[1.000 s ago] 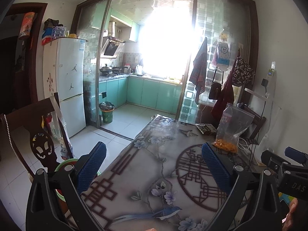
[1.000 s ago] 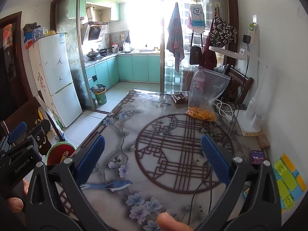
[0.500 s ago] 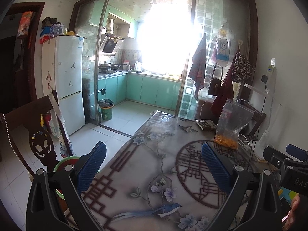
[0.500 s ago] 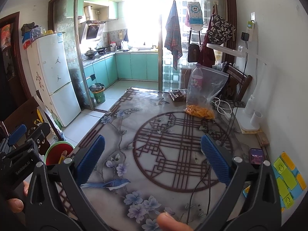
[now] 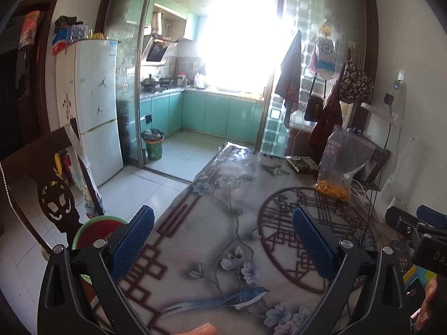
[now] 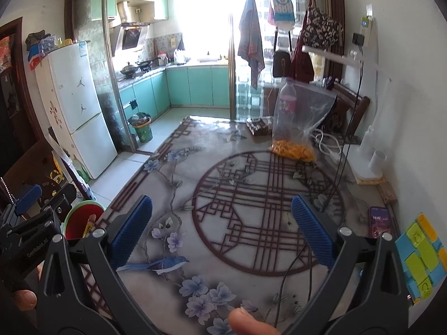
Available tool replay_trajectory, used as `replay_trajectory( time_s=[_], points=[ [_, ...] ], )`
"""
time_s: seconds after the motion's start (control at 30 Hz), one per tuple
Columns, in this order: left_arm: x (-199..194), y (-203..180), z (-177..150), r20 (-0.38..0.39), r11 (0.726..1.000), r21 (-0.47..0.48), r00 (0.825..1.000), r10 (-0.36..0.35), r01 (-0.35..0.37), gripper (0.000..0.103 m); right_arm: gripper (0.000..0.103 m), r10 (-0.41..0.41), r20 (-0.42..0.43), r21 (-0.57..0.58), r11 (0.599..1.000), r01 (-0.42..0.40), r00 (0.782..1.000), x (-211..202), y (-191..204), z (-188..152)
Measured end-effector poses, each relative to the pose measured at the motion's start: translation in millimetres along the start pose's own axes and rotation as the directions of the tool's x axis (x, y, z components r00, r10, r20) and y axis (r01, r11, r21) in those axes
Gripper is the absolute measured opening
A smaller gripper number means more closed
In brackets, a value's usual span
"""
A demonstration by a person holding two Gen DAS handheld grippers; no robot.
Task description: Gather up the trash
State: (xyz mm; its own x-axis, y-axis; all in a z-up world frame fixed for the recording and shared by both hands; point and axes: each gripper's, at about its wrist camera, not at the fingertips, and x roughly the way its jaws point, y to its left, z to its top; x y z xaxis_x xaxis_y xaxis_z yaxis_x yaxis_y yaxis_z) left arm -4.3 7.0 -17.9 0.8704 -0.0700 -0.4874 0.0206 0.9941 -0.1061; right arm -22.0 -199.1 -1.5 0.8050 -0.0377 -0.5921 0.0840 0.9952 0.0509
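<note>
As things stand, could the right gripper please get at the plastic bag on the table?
Probably yes: the right gripper is open, and bare table lies between it and the plastic bag.

Left gripper was held level, jaws spread wide, nothing between the blue pads. Right gripper likewise wide apart and empty. The two sat side by side, apart. A fingertip showed beneath the right gripper.
</note>
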Motion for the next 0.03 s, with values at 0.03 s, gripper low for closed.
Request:
replay_trajectory(
  time_s=[0.03],
  points=[
    [8.7,1.3,-3.5,-0.016,1.000,0.007,1.000,0.006,-0.005,0.095,0.098,0.007,-0.011,0.005,1.000,-0.007,1.000,6.7,-0.2,-1.3]
  ],
)
